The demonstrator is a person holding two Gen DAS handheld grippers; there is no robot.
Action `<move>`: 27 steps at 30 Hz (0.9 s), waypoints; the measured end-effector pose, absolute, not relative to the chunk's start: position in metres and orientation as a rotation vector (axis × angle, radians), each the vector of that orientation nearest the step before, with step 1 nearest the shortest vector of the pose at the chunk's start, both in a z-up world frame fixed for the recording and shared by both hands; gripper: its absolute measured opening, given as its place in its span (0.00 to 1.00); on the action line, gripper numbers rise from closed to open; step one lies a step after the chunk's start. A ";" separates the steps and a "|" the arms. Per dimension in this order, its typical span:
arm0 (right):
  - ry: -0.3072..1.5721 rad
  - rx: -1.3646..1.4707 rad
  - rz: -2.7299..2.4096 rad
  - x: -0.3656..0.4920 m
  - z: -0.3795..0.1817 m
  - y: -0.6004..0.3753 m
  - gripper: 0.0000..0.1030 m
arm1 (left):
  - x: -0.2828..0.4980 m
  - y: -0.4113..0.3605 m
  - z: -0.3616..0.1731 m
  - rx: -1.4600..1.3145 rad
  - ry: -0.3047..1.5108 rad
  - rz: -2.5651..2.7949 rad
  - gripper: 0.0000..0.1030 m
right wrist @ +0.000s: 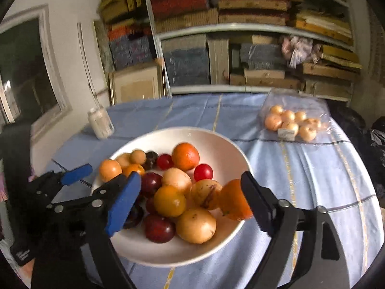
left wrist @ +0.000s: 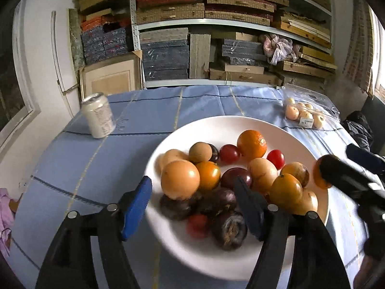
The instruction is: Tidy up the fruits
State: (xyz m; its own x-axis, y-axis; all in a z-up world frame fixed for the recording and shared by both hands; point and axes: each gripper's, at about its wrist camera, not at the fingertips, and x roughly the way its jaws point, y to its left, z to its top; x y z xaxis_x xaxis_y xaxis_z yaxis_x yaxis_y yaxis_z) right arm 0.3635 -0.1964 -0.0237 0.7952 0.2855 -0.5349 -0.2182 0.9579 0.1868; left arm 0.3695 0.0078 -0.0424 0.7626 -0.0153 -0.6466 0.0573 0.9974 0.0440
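Observation:
A white plate (left wrist: 240, 125) (right wrist: 216, 142) on the blue tablecloth holds several fruits: oranges, yellow and pale round fruits, red cherry tomatoes and dark plums. My left gripper (left wrist: 192, 207) stands open over the plate's near side, straddling a pale orange fruit (left wrist: 180, 179) and dark plums (left wrist: 228, 228) without pressing them. My right gripper (right wrist: 190, 204) is open wide over the plate's near right side. A blurred orange (right wrist: 233, 200) (left wrist: 318, 175) sits at the rim against its right finger. The right gripper (left wrist: 349, 161) shows in the left wrist view.
A pale drink can (left wrist: 98, 118) (right wrist: 101, 122) stands at the table's far left. A clear bag of pale round fruits (left wrist: 305, 115) (right wrist: 293, 122) lies at the far right. Shelves stacked with boxes (left wrist: 216, 48) rise behind the table. A wall is on the left.

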 end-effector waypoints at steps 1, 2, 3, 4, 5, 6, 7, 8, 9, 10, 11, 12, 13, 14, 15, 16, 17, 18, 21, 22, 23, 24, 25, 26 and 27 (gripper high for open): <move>0.576 0.125 0.272 0.353 -0.021 -0.199 0.85 | 0.364 0.010 -0.040 0.058 0.707 -0.042 0.72; 0.561 0.127 0.270 0.345 -0.019 -0.200 0.90 | 0.357 0.012 -0.038 0.051 0.709 -0.048 0.73; 0.535 0.124 0.257 0.332 -0.016 -0.202 0.94 | 0.351 0.015 -0.036 0.042 0.711 -0.053 0.73; 0.517 0.116 0.241 0.322 -0.015 -0.204 0.95 | 0.342 0.019 -0.033 0.027 0.708 -0.056 0.78; 0.497 0.093 0.214 0.309 -0.015 -0.205 0.96 | 0.336 0.022 -0.032 0.011 0.706 -0.058 0.88; 0.483 0.068 0.191 0.298 -0.016 -0.206 0.96 | 0.325 0.027 -0.029 -0.015 0.702 -0.065 0.92; 0.482 0.047 0.164 0.290 -0.017 -0.205 0.96 | 0.316 0.030 -0.027 -0.034 0.694 -0.069 0.96; 0.493 0.017 0.117 0.281 -0.020 -0.205 0.96 | 0.308 0.031 -0.025 -0.043 0.685 -0.068 0.96; 0.505 0.007 0.102 0.274 -0.023 -0.206 0.96 | 0.296 0.034 -0.022 -0.054 0.670 -0.065 0.96; 0.508 0.007 0.110 0.268 -0.026 -0.206 0.96 | 0.289 0.036 -0.021 -0.059 0.662 -0.065 0.96; 0.509 0.010 0.125 0.260 -0.030 -0.208 0.96 | 0.281 0.037 -0.019 -0.065 0.657 -0.065 0.96; 0.511 0.004 0.124 0.256 -0.031 -0.208 0.96 | 0.276 0.037 -0.018 -0.068 0.655 -0.066 0.96; 0.512 -0.008 0.115 0.251 -0.031 -0.208 0.96 | 0.267 0.037 -0.018 -0.073 0.653 -0.070 0.96; 0.510 -0.017 0.107 0.248 -0.031 -0.208 0.96 | 0.262 0.037 -0.019 -0.075 0.655 -0.074 0.96; 0.501 -0.017 0.103 0.243 -0.031 -0.209 0.96 | 0.259 0.036 -0.019 -0.077 0.657 -0.079 0.96; 0.495 -0.010 0.107 0.240 -0.031 -0.211 0.96 | 0.255 0.035 -0.021 -0.078 0.663 -0.089 0.96; 0.496 0.003 0.111 0.238 -0.031 -0.214 0.96 | 0.252 0.033 -0.022 -0.078 0.670 -0.097 0.96; 0.499 0.013 0.114 0.238 -0.032 -0.215 0.96 | 0.251 0.032 -0.024 -0.076 0.679 -0.101 0.96; 0.508 0.045 0.131 0.240 -0.032 -0.220 0.96 | 0.250 0.030 -0.027 -0.078 0.692 -0.112 0.96; 0.510 0.052 0.135 0.240 -0.032 -0.221 0.96 | 0.250 0.028 -0.028 -0.077 0.696 -0.115 0.96; 0.510 0.056 0.136 0.240 -0.033 -0.222 0.96 | 0.249 0.028 -0.028 -0.076 0.695 -0.112 0.96; 0.512 0.059 0.136 0.240 -0.033 -0.222 0.96 | 0.248 0.027 -0.028 -0.073 0.692 -0.117 0.96; 0.513 0.060 0.136 0.241 -0.033 -0.222 0.96 | 0.249 0.026 -0.028 -0.073 0.695 -0.132 0.96; 0.515 0.059 0.138 0.241 -0.033 -0.221 0.96 | 0.249 0.025 -0.028 -0.076 0.696 -0.146 0.96; 0.517 0.058 0.141 0.241 -0.034 -0.221 0.96 | 0.248 0.025 -0.029 -0.083 0.694 -0.164 0.96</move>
